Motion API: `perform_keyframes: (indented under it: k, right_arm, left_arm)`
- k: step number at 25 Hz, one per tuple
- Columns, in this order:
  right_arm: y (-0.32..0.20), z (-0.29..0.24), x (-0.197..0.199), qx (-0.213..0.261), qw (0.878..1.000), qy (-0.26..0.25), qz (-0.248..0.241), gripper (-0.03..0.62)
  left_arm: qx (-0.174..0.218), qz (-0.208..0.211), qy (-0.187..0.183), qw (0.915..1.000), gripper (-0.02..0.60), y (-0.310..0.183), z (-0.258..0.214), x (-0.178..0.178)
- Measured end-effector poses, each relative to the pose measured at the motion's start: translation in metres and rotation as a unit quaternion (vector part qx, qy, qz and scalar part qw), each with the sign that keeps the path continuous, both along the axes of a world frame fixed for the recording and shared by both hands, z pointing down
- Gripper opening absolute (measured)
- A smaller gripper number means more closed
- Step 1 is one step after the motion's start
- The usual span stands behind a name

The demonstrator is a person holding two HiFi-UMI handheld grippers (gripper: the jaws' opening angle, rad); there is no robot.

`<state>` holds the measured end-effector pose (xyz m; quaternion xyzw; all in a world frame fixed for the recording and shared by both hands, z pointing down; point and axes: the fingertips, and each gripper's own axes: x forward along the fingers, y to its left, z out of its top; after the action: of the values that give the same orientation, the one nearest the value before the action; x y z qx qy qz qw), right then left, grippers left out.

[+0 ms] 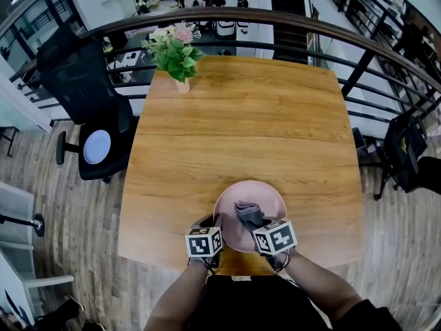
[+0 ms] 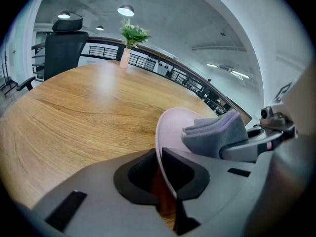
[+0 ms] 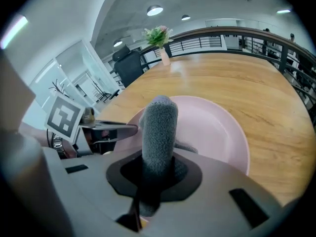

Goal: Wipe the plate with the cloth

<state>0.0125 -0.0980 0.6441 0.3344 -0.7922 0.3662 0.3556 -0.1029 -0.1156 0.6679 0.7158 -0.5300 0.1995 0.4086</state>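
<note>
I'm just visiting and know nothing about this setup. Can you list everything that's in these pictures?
table: one, brown wood, centre.
plate: one, pink, at the table's near edge.
cloth: one, grey, folded, over the plate.
potted plant: one, green with pink flowers, at the table's far edge.
office chair: one, black, left of the table.
disc: one, pale, on the chair seat.
railing: one, dark, beyond the table.
left gripper: one, grey, clamped on the plate's rim.
right gripper: one, grey, clamped on the cloth.
forearms: two, bottom edge of the head view.
</note>
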Motion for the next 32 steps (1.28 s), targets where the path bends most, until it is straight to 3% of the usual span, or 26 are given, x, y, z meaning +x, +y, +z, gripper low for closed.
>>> perform_keyframes:
  k: [6, 13, 22, 32]
  right_arm:
    - [0.043, 0.003, -0.039, -0.037, 0.998, -0.033, -0.047, 0.054]
    - [0.067, 0.014, -0.05, -0.078, 0.991, -0.037, -0.099, 0.054]
    - [0.074, 0.022, -0.039, -0.084, 0.984, 0.003, -0.156, 0.054]
    - [0.073, 0.03, -0.002, -0.092, 0.974, 0.053, -0.201, 0.054]
  left_arm:
    - [0.001, -0.001, -0.001, 1.0, 0.051, 0.001, -0.001, 0.001]
    - [0.0, -0.005, 0.0, 1.0, 0.051, 0.0, -0.001, 0.0]
    - [0.0, -0.006, 0.0, 1.0, 0.051, -0.001, -0.002, 0.0]
    - [0.0, -0.005, 0.001, 1.0, 0.051, 0.001, -0.001, -0.001]
